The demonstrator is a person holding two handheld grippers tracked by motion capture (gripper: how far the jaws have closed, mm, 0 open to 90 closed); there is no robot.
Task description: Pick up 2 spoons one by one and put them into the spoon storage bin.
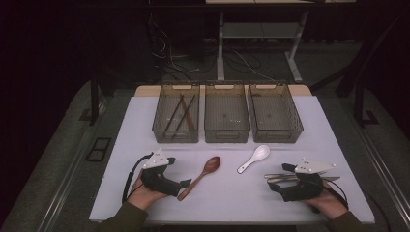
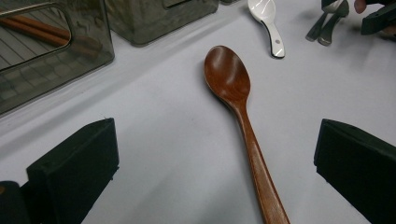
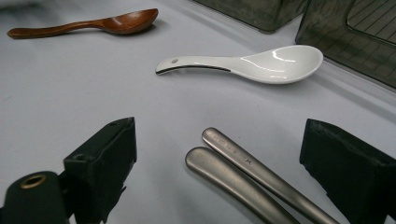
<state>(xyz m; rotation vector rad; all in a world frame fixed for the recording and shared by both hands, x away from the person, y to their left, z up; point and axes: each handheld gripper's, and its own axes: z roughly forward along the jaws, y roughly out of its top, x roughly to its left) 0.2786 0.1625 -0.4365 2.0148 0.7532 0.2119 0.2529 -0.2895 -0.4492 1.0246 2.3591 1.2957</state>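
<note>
- The left hand-held gripper [image 1: 185, 182] sits at the lower left of the high view, near the front edge of the tabletop [image 1: 309, 121]; its jaws stand wide apart with nothing between them but the handle of the wooden spoon [image 1: 200, 175].
- In the left gripper view the wooden spoon [image 2: 240, 116] runs up the middle of the frame, bowl toward the top, and bare tabletop lies on both sides of it between the jaws. Neither jaw touches it.
- The right hand-held gripper [image 1: 273, 186] is at the lower right of the high view, also close to the front edge. Its jaws are apart and straddle the ends of two metal handles [image 3: 243, 177] without touching them.
- The white spoon [image 1: 255, 158] lies in the centre, between the wooden spoon and the metal handles, apart from both, with open surface all round it.
- Three smoky plastic bins line the far edge: the left bin [image 1: 176, 137], the middle bin [image 1: 226, 137] and the right bin [image 1: 275, 137], set just beside one another. A broad strip of bare tabletop separates them from the spoons.
- The left bin holds chopsticks [image 1: 183, 113]; how many is hard to make out through the tinted walls.
- The far ends of the metal handles are hidden under the right hand-held gripper in the high view and cut off at the bottom of the right gripper view, so what kind of cutlery they are cannot be told.
- The person's sleeves are cut off by the bottom edge.
</note>
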